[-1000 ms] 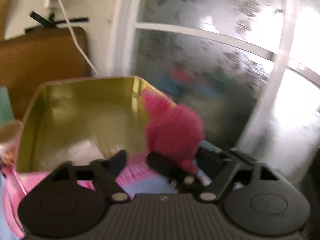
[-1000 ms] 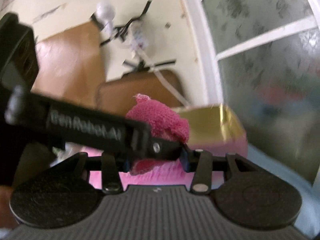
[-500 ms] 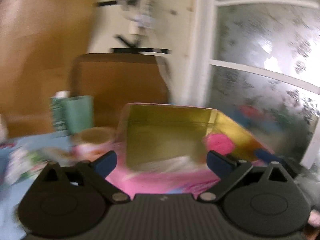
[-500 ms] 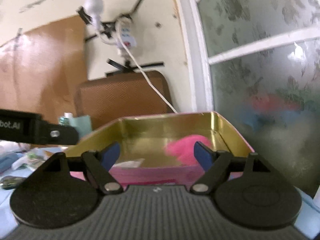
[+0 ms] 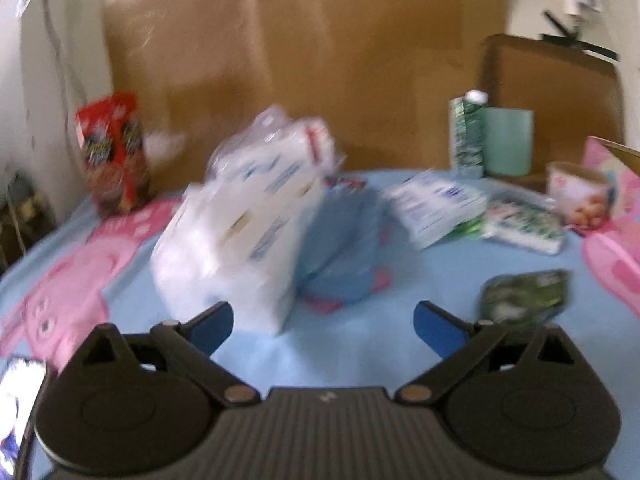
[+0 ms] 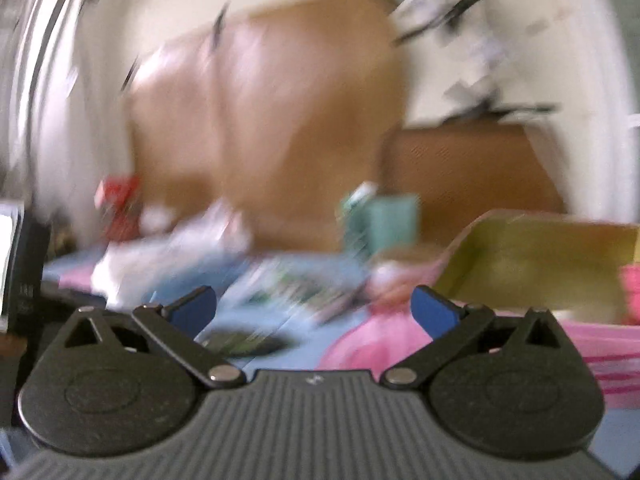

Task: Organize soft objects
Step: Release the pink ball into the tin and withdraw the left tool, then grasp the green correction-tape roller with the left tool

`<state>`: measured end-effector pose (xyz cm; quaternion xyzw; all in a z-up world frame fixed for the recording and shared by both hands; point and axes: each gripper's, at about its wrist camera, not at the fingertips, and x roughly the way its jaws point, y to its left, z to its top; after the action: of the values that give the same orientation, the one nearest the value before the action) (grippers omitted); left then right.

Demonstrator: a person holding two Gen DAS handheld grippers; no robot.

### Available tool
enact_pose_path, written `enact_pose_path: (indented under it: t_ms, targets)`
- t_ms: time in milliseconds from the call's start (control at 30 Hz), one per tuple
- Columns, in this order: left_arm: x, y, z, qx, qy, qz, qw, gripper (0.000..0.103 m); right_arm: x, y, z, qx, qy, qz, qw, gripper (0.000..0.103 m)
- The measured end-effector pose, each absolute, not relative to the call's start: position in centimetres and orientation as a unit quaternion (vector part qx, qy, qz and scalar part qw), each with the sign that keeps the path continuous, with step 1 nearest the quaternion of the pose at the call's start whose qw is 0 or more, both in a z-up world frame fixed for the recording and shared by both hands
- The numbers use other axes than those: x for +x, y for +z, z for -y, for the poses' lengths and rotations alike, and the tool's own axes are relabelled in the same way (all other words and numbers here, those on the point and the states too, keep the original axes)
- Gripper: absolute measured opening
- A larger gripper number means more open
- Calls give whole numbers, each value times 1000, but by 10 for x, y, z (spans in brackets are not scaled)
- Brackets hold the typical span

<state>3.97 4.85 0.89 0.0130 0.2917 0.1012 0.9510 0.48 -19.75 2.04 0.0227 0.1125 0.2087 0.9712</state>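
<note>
In the left wrist view my left gripper (image 5: 324, 328) stands open over the blue cloth, nothing between its blue pads. Just ahead to its left leans a white tissue pack (image 5: 240, 232), with a blue soft pack (image 5: 340, 248) against it. A dark green pouch (image 5: 524, 296) lies near the right fingertip. The right wrist view is blurred: the jaws of my right gripper (image 6: 316, 312) are opening, with nothing between them. The gold box (image 6: 540, 268) sits to its right, with the pink fluffy thing (image 6: 630, 288) inside at the frame edge.
A red snack bag (image 5: 114, 156) stands at the back left. White and green packets (image 5: 436, 208), a green carton (image 5: 466, 136), a teal cup (image 5: 508, 140) and a printed cup (image 5: 580, 196) crowd the back right. A brown board (image 5: 320, 60) backs the table.
The pink fluffy thing, gripped over the gold box a second ago, now lies inside it. Both grippers have opened wide and swung left, the left one to the tissue packs.
</note>
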Motion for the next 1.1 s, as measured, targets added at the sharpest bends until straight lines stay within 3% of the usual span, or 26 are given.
enact_pose_path:
  t_ms: [333, 433, 533, 600, 700, 933, 1100]
  targets:
    - [46, 4, -72, -62, 80, -320, 942, 98, 91, 5, 121, -82, 269, -235, 930, 103]
    - [48, 2, -71, -60, 80, -321, 942, 98, 107, 2, 118, -60, 291, -269, 916, 103]
    - [48, 2, -73, -64, 78, -320, 942, 98, 110, -1, 124, -7, 316, -307, 898, 90]
    - [47, 3, -73, -66, 77, -320, 942, 98, 103, -1, 127, 1, 312, -306, 899, 85]
    - [47, 3, -72, -65, 77, -320, 942, 99, 88, 0, 135, 11, 315, -311, 897, 69]
    - [47, 3, -72, -69, 78, -319, 942, 99, 29, -3, 127, -28, 368, -286, 884, 68]
    - [45, 3, -76, -81, 76, -314, 943, 99, 31, -2, 127, -48, 330, -259, 907, 69]
